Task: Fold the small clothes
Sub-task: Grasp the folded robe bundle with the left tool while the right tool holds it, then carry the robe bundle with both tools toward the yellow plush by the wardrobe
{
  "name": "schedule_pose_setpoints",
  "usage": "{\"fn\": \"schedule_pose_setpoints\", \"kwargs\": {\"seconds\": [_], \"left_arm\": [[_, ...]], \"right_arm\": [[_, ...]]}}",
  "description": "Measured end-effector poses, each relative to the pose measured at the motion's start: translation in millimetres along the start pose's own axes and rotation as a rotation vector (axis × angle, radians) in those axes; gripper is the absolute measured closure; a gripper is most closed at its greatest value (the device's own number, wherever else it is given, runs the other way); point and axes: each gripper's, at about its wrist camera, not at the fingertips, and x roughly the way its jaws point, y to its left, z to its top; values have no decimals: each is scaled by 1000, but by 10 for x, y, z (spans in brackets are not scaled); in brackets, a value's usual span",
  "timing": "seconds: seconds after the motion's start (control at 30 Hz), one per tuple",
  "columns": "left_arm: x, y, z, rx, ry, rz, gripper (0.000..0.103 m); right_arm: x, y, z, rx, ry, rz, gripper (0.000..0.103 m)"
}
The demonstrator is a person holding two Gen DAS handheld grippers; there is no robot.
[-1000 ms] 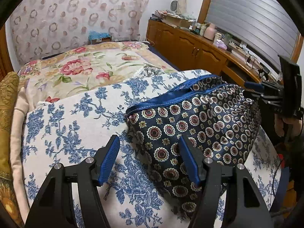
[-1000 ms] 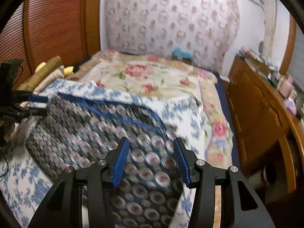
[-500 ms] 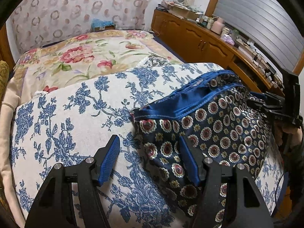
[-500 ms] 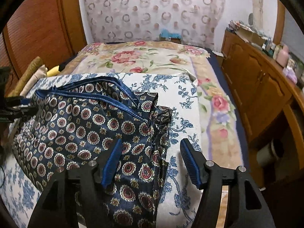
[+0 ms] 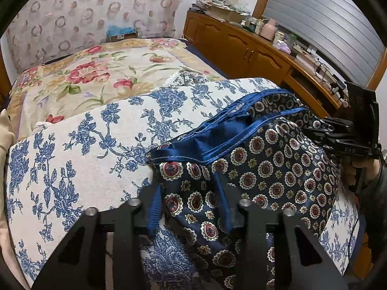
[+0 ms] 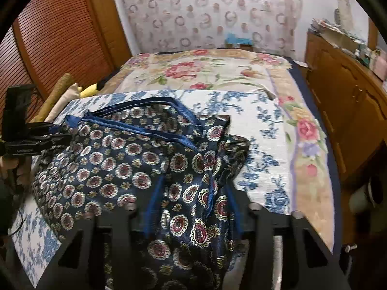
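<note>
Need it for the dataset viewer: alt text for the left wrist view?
The left gripper, jaws just closing, straddles a fold of navy medallion-print shorts lying on a blue-floral white cloth over a bed. The right gripper reaches the shorts' far side; a wooden sideboard stands behind.

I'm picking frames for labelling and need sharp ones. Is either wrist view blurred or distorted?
Left wrist view: sharp on the patterned shorts, with strong fisheye bending and dark corners. Right wrist view: slightly softer, the shorts still readable, the wooden cabinet dim and bent at the edge.

Both wrist views look steeply down, close, from opposite sides, sharing the shorts (image 5: 278, 169).
</note>
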Motion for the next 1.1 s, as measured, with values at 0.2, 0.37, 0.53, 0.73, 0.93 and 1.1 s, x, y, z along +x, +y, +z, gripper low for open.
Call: {"fn": "schedule_pose_setpoints", "kwargs": {"seconds": [0.2,0.37,0.53,0.73,0.93,1.1], "left_arm": [[-117,-91,-2,16,-26,-20,94],[-365,-155,-27,28,-92,-31,97],[-648,-201,-55,37,-161,-48,98],[-1044,-141,-110,22,-262,-37,99],[-1551,97,-235,-17,-365,11,99],[-1969,411,-432,-65,-430,102,99]], "right_arm": [[-47,84,-63,-28,-14,14,87],[-214,119,-86,-30,-73,4,90],[-466,217,-54,-51,-147,-1,90],[-706,493,28,-112,-227,-14,91],[-831,835,202,-195,-286,15,91],[-693,1188,474,-279,-307,70,91]]}}
